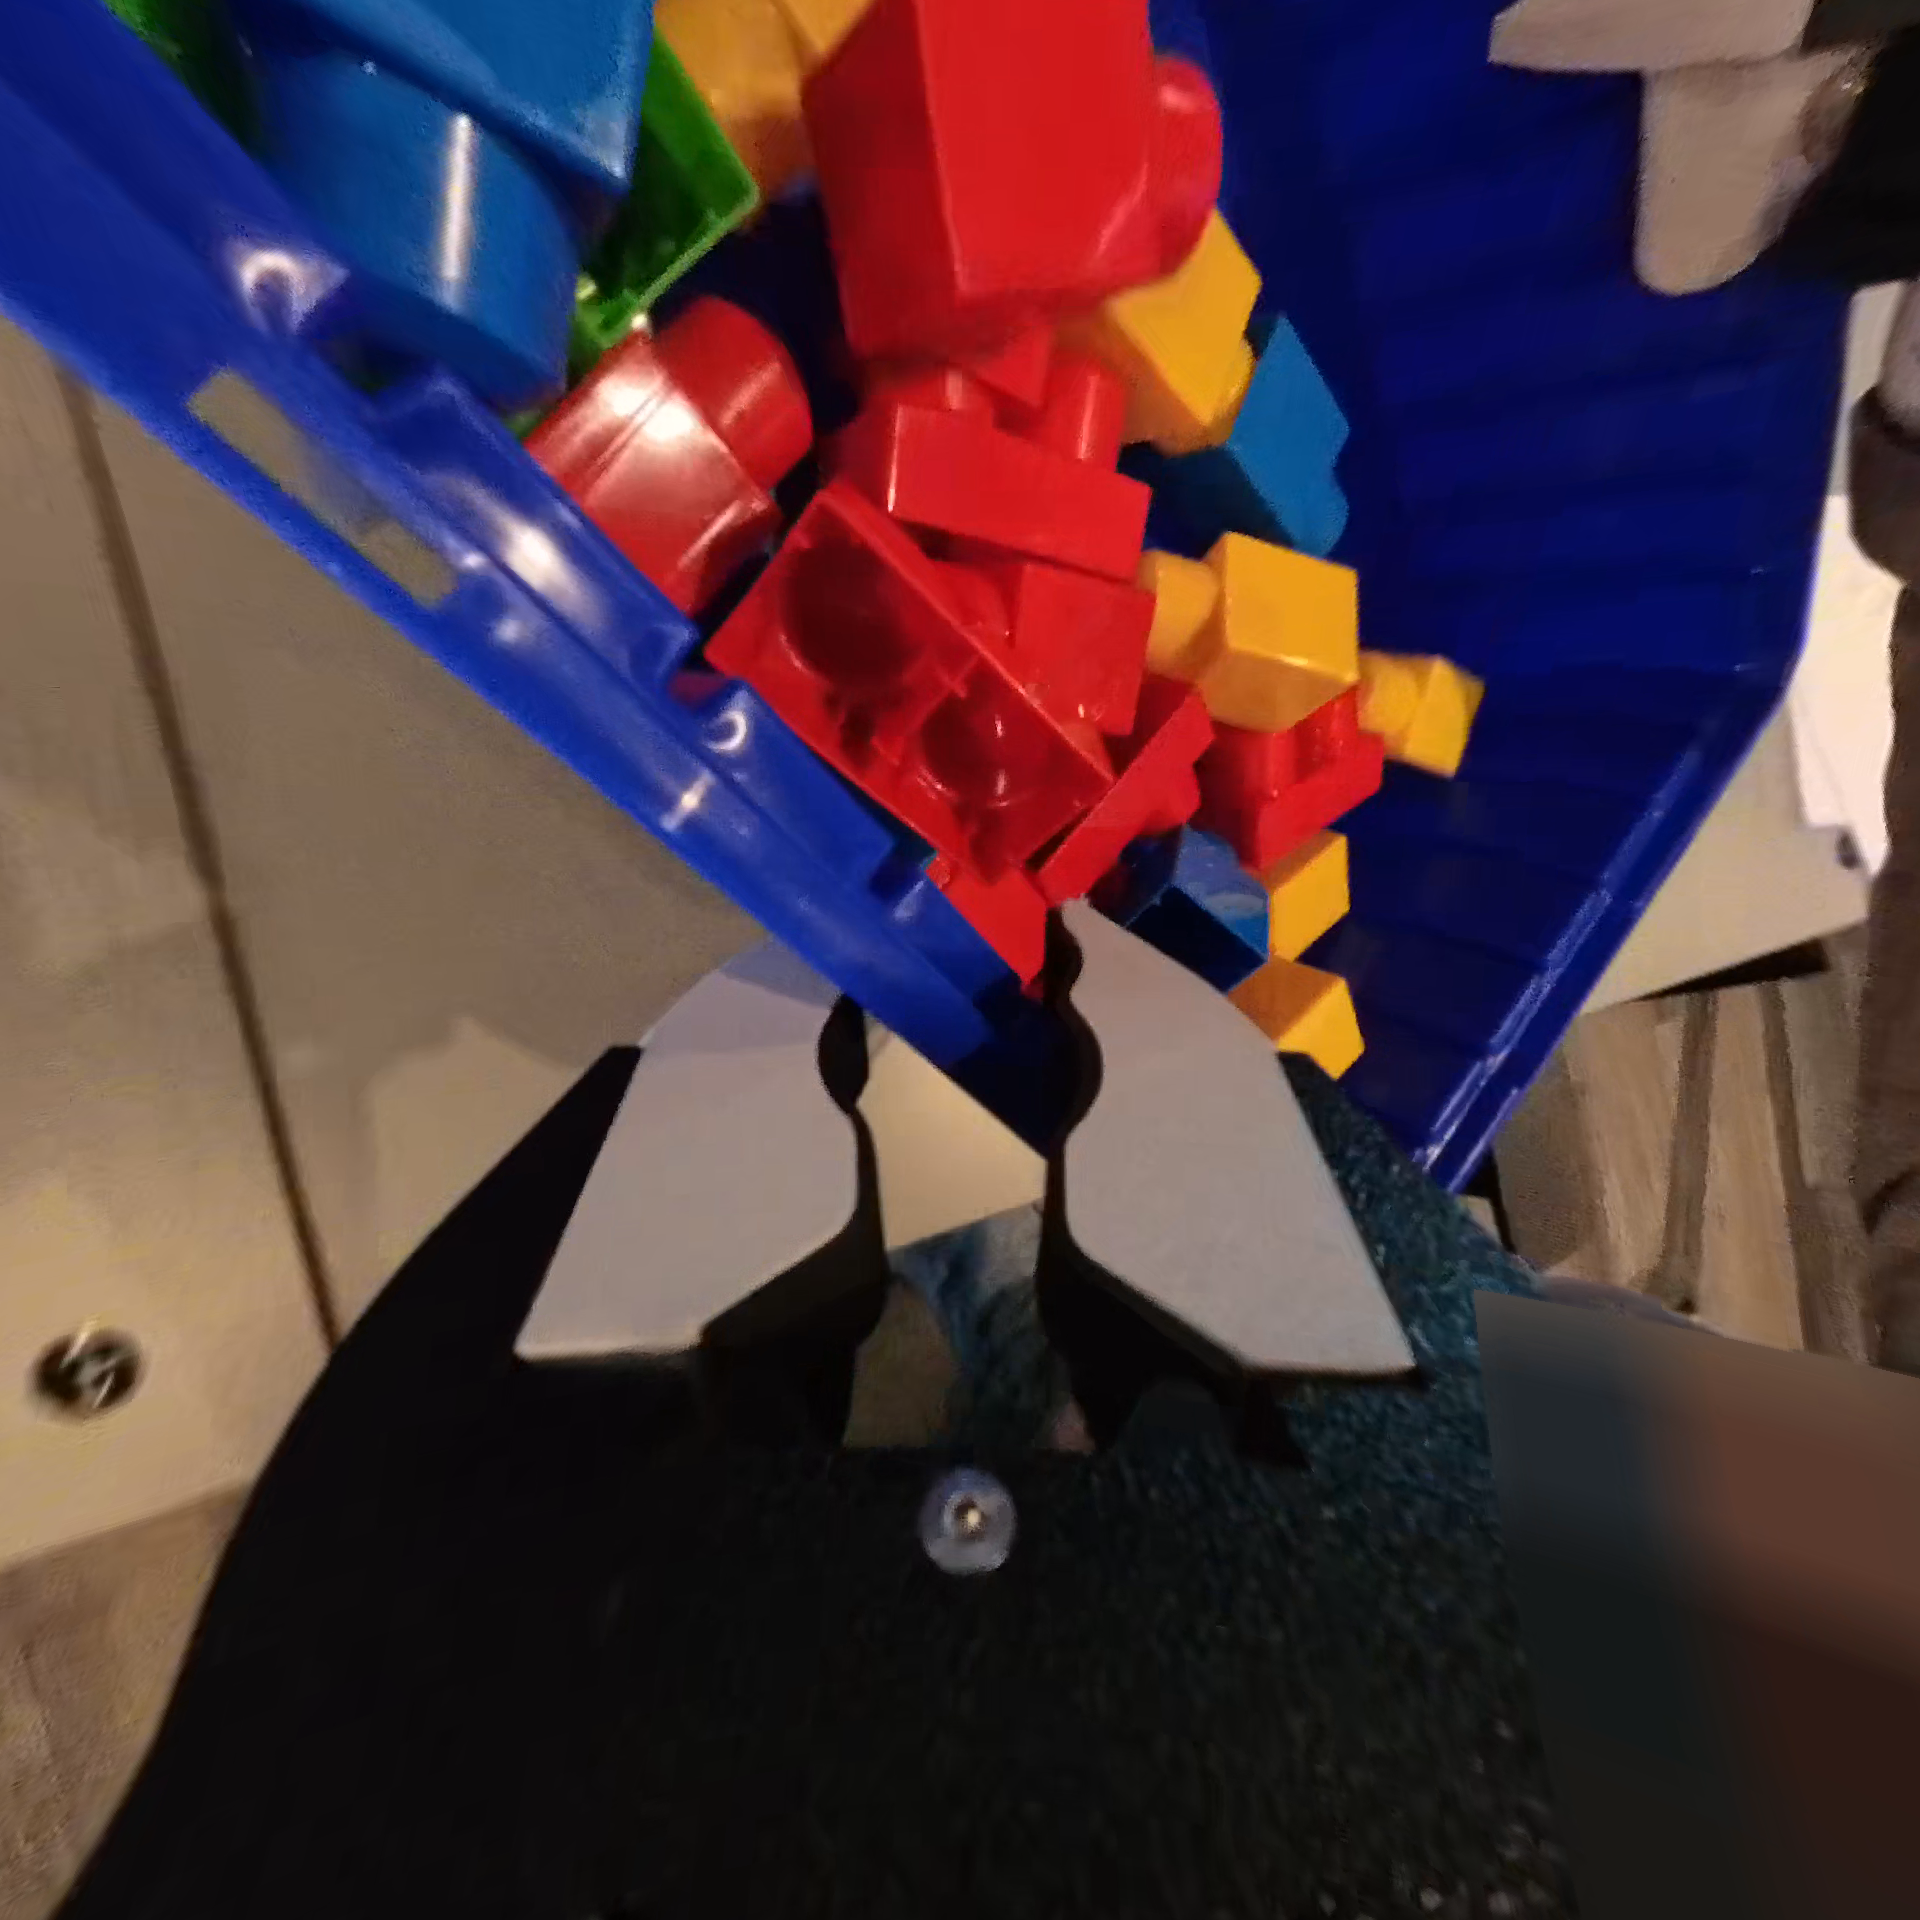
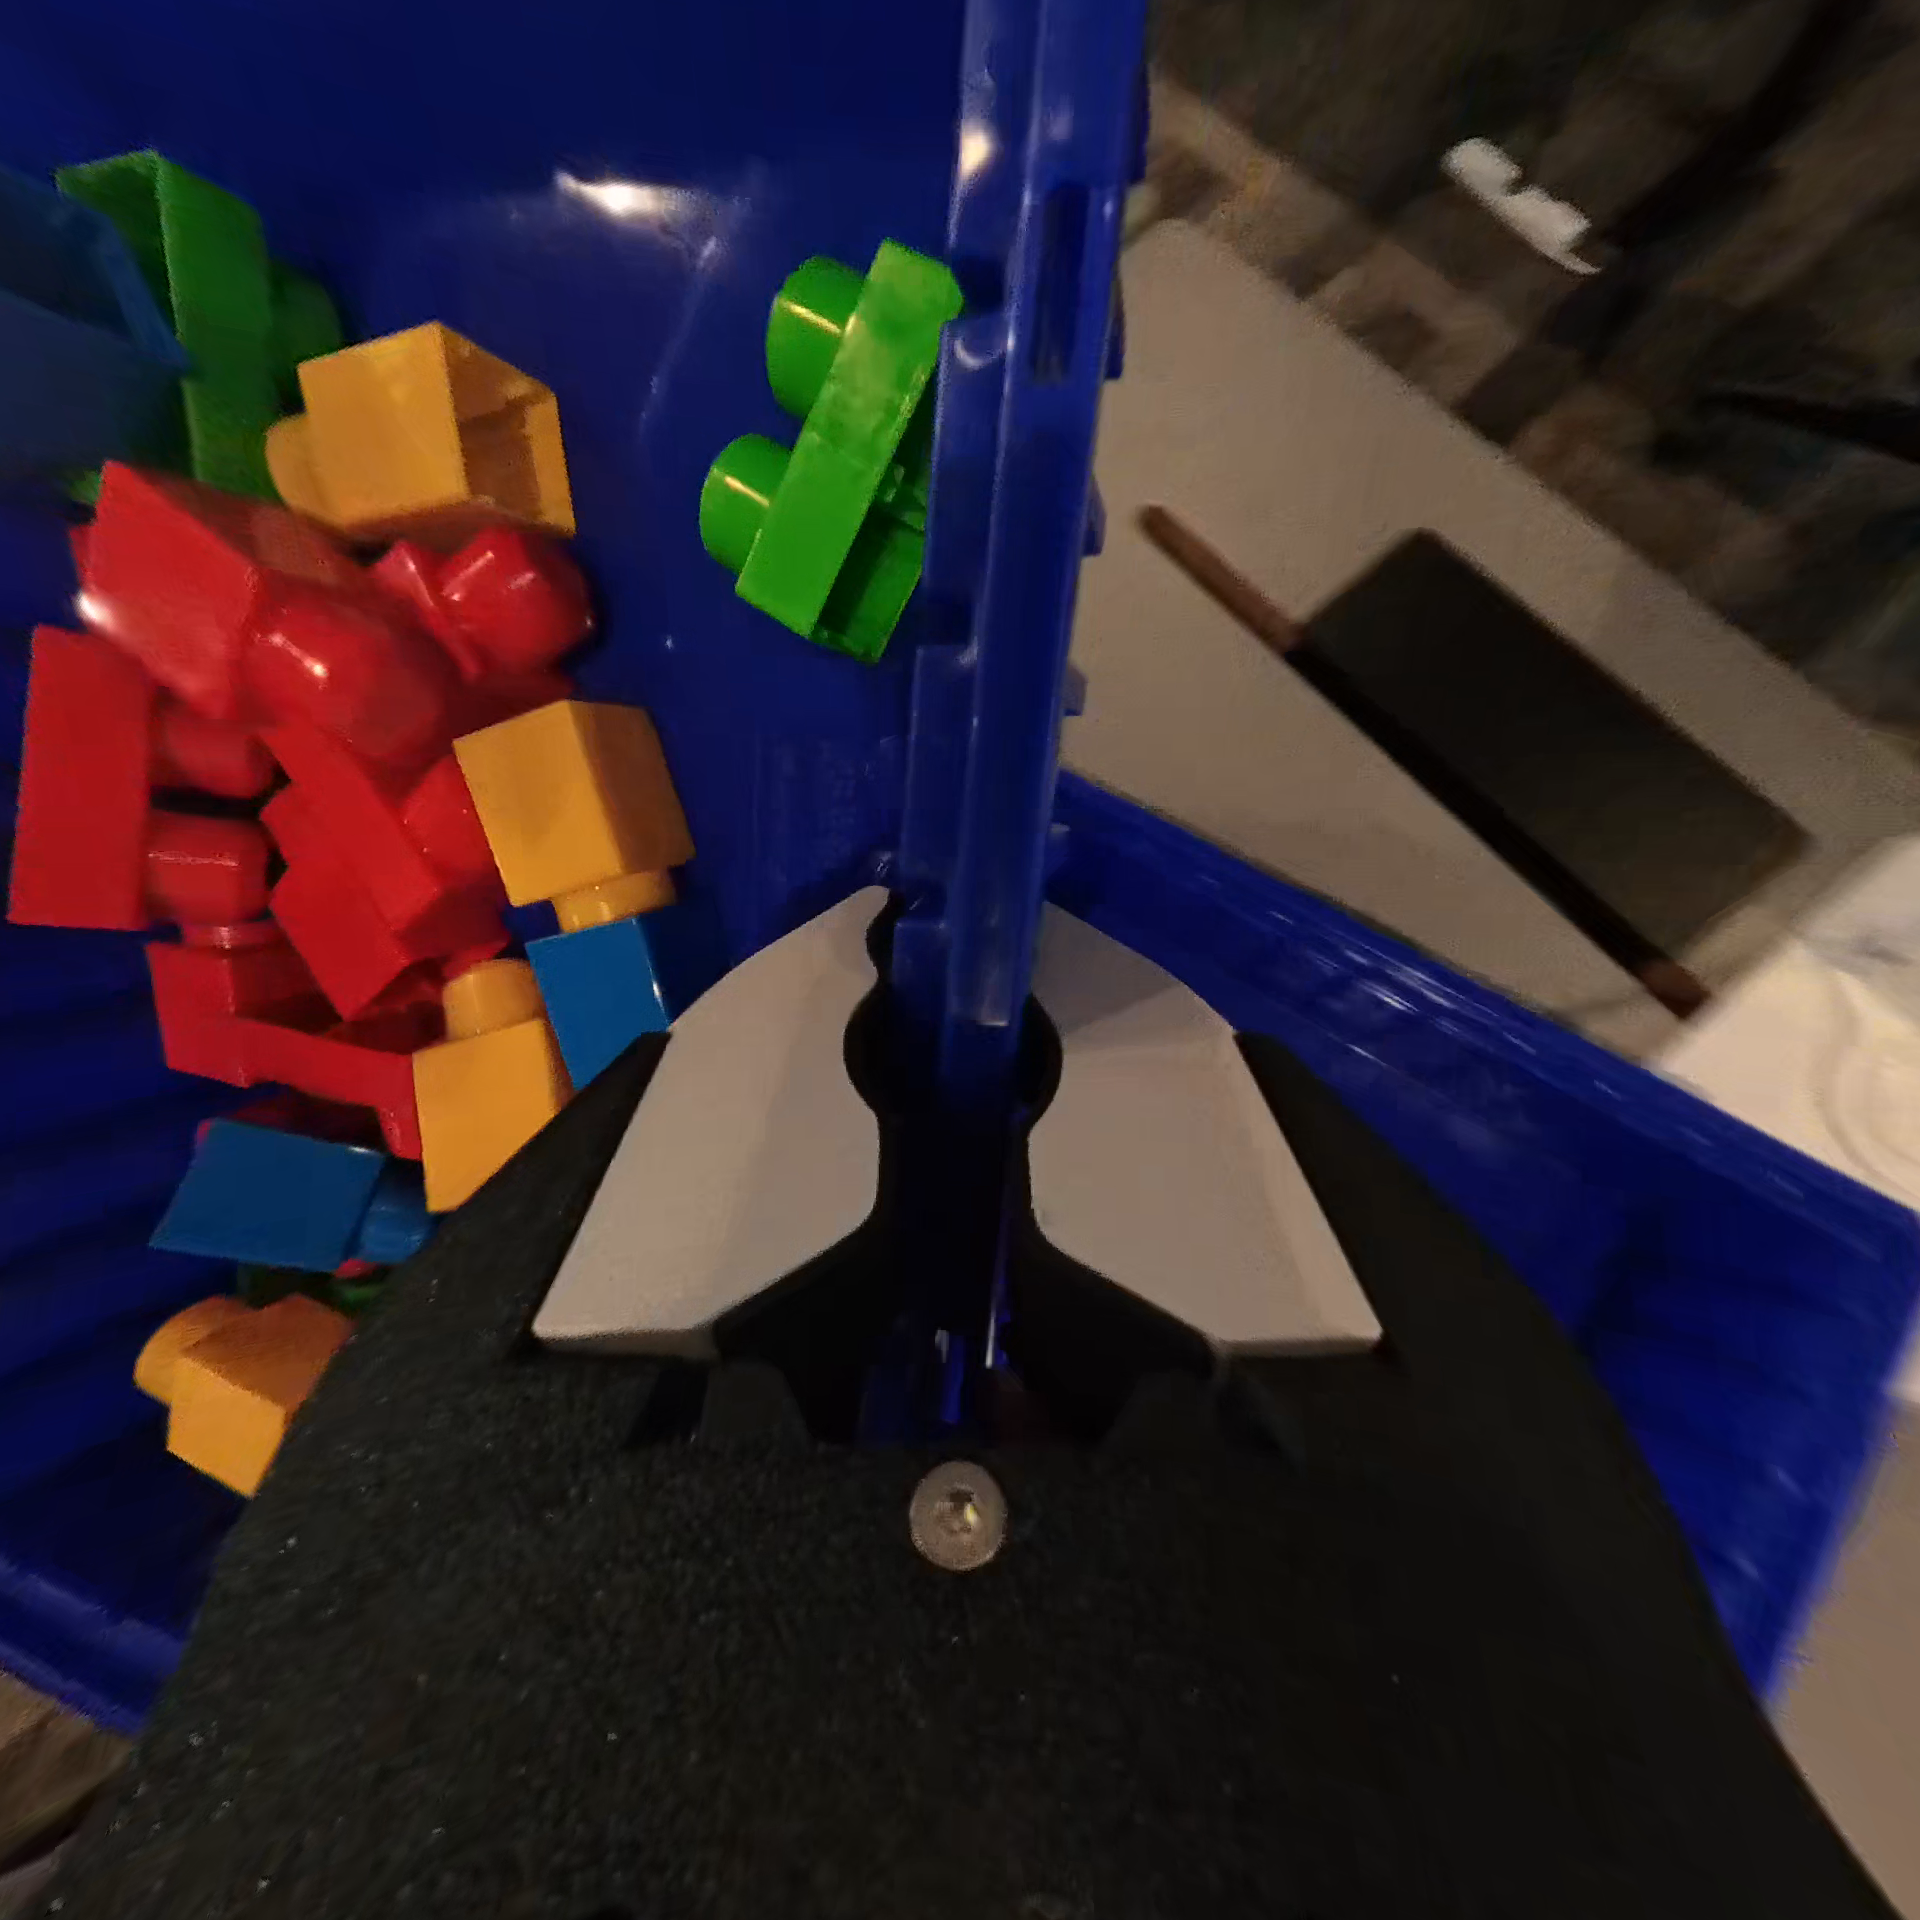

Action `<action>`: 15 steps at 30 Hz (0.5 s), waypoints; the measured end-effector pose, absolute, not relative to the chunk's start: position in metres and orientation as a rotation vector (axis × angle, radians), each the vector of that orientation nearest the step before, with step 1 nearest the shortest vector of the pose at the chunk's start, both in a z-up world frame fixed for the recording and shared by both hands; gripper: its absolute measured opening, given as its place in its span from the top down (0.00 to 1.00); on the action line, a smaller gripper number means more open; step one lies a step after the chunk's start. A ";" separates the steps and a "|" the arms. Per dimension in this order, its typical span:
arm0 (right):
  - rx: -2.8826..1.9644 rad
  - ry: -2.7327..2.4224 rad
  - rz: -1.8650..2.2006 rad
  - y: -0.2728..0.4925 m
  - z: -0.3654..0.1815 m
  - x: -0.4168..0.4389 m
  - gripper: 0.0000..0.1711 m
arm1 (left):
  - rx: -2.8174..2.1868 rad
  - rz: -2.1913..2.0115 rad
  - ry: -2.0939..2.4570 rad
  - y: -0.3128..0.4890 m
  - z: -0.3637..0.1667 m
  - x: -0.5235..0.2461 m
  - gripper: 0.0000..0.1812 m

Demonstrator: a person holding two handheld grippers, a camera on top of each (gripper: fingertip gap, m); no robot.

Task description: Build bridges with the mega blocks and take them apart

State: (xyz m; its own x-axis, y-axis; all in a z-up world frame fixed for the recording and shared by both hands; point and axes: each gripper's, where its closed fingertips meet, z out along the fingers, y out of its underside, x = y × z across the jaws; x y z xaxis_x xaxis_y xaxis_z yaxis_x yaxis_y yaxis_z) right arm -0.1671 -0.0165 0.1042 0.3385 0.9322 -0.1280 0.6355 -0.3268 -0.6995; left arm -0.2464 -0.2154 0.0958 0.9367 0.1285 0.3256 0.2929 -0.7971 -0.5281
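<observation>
A blue plastic bin [image 1: 436, 520] is held tilted between both grippers, and several mega blocks lie piled inside it. My left gripper [image 1: 935, 966] is shut on the bin's rim, with one finger outside the wall and one inside. Red blocks [image 1: 914, 727], yellow blocks [image 1: 1278, 623] and blue blocks [image 1: 1205, 914] crowd just ahead of it. My right gripper [image 2: 961, 914] is shut on another stretch of the bin's rim [image 2: 1018, 436]. A green block [image 2: 831, 457] rests against that wall, and red blocks [image 2: 312, 779] and yellow blocks [image 2: 571, 800] lie to the left.
A grey tabletop [image 1: 312, 935] lies under the bin. A flat black object [image 2: 1548, 748] with a brown stick along it lies on the table to the right. The right gripper's grey fingers [image 1: 1704, 135] show at the left view's top right. My right fingertips sit around 20 cm from my left ones.
</observation>
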 end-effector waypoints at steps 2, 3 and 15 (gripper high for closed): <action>-2.070 -1.443 0.750 -0.045 0.085 -0.216 0.90 | -2.504 -0.355 -0.405 -0.249 0.081 -0.284 0.84; -2.072 -1.480 0.763 -0.059 0.075 -0.237 0.90 | -2.509 -0.356 -0.455 -0.265 0.074 -0.300 0.84; -2.212 -1.710 0.804 -0.164 -0.053 -0.357 0.90 | -2.568 -0.392 -0.886 -0.376 -0.031 -0.412 0.86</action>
